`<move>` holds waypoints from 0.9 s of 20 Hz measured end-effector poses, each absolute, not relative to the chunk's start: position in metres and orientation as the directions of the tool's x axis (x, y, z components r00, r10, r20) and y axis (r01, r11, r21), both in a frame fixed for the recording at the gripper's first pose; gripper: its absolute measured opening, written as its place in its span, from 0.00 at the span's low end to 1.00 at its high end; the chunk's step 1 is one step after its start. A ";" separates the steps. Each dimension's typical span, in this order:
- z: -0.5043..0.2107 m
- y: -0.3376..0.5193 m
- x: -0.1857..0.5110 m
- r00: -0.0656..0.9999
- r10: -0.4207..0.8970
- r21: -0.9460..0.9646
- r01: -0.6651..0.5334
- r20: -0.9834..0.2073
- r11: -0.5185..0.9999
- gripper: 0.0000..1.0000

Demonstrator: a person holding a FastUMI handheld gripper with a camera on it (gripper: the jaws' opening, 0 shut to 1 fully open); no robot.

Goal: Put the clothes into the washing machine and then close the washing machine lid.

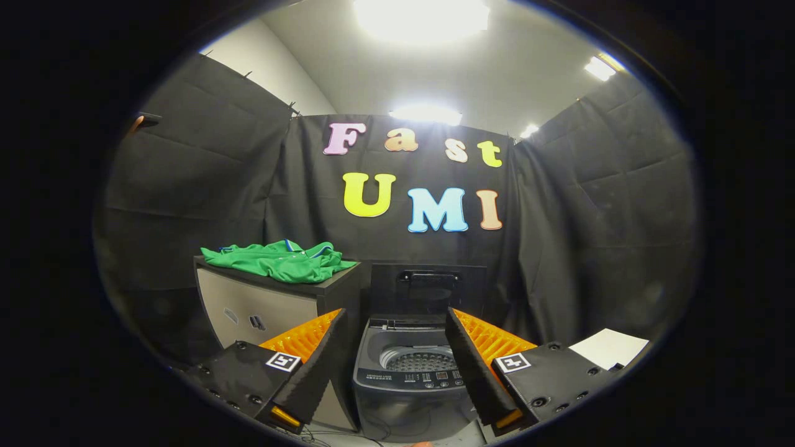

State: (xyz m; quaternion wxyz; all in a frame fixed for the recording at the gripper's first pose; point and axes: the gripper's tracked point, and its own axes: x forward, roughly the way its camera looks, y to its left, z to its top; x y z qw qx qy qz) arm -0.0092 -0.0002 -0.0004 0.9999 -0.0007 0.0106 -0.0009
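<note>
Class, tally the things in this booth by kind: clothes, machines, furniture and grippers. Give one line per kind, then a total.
Clothes: 1, crumpled green shirt
Machines: 1, grey top-loading washing machine, lid up
Furniture: 1, dark-topped cabinet under the shirt
Grippers: 1, gripper, fingers open, holding nothing
Total: 4

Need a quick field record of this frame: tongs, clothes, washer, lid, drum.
tongs: tongs open, holding nothing
clothes: green shirt crumpled on top of the cabinet, beyond the left finger
washer: washing machine beside the cabinet, seen between the fingers
lid: lid raised upright at the back
drum: drum looks empty
task state: shirt not yet picked up, lid not yet closed
</note>
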 end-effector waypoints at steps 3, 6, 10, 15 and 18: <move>0.004 -0.001 -0.008 1.000 0.000 -0.007 0.000 -0.017 1.000 0.98; 0.004 -0.002 -0.008 1.000 0.001 -0.010 -0.001 -0.020 1.000 0.98; 0.012 0.006 -0.005 0.999 0.025 -0.020 -0.026 -0.021 0.999 0.98; 0.050 0.032 0.026 0.995 0.090 0.038 -0.088 -0.034 0.995 0.98; 0.085 0.054 0.061 0.989 0.147 0.054 -0.146 -0.023 0.988 0.98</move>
